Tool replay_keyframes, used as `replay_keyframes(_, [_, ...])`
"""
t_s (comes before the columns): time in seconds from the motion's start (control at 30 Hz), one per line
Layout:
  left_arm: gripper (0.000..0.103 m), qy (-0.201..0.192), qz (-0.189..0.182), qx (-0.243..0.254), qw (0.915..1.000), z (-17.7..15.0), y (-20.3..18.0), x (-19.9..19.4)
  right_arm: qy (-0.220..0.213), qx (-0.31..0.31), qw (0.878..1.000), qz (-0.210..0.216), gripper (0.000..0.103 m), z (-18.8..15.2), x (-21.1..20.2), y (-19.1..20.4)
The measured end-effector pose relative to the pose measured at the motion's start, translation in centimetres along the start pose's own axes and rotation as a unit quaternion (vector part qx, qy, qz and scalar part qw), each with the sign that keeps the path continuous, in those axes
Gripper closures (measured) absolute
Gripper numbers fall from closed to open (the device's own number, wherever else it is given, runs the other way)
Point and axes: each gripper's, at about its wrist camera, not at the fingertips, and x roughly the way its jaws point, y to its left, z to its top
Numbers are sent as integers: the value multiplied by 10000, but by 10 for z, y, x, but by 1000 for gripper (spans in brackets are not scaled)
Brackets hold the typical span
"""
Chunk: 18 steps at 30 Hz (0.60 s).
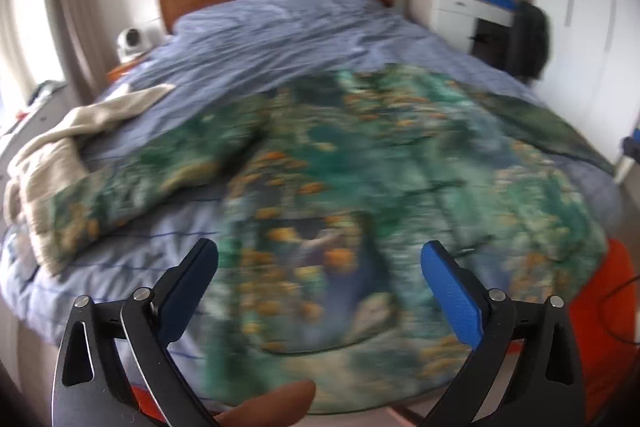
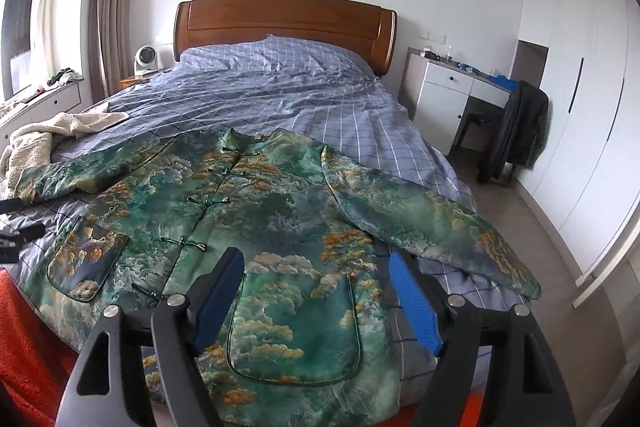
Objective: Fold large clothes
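A green patterned jacket (image 2: 260, 211) with orange and cream clouds lies flat, front up, on the foot of the bed, both sleeves spread out. It also shows, blurred, in the left wrist view (image 1: 360, 187). My left gripper (image 1: 320, 255) is open and empty above the jacket's lower left part. My right gripper (image 2: 316, 263) is open and empty above the jacket's hem, near its right pocket (image 2: 296, 331).
The bed (image 2: 280, 95) has a blue checked cover and a wooden headboard (image 2: 284, 23). A cream towel (image 2: 48, 135) lies at the bed's left edge. An orange cloth (image 2: 24, 347) hangs at the foot. A white desk (image 2: 452, 95) and a chair with a dark coat (image 2: 520, 131) stand right.
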Motion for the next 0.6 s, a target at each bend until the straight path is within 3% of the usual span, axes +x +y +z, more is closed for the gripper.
replay_keyframes(0.1, [0, -51, -234, 99, 9997, 6, -13, -5, 40, 5, 10000, 44, 21, -2, -6, -4])
replay_keyframes(0.2, [0, -23, -230, 314, 9992, 4, -18, -2, 72, -80, 9999, 14, 21, -2, -12, -8])
replay_keyframes(0.3, [0, 223, -315, 535, 9978, -3, -21, 6, 70, -291, 9995, -110, 21, -3, -17, -10])
replay_keyframes(0.37, [0, 559, -573, 446, 9958, -7, -19, 11, 16, -354, 9993, -81, 21, -2, -22, -11])
replay_keyframes(0.43, [0, 652, -552, 275, 9960, -9, -15, 12, -125, -352, 9992, 134, 18, -2, -30, -14])
replay_keyframes(0.6, [0, 168, -389, 17, 9991, -6, -6, -4, -532, -330, 9979, 153, 16, -9, -45, -16])
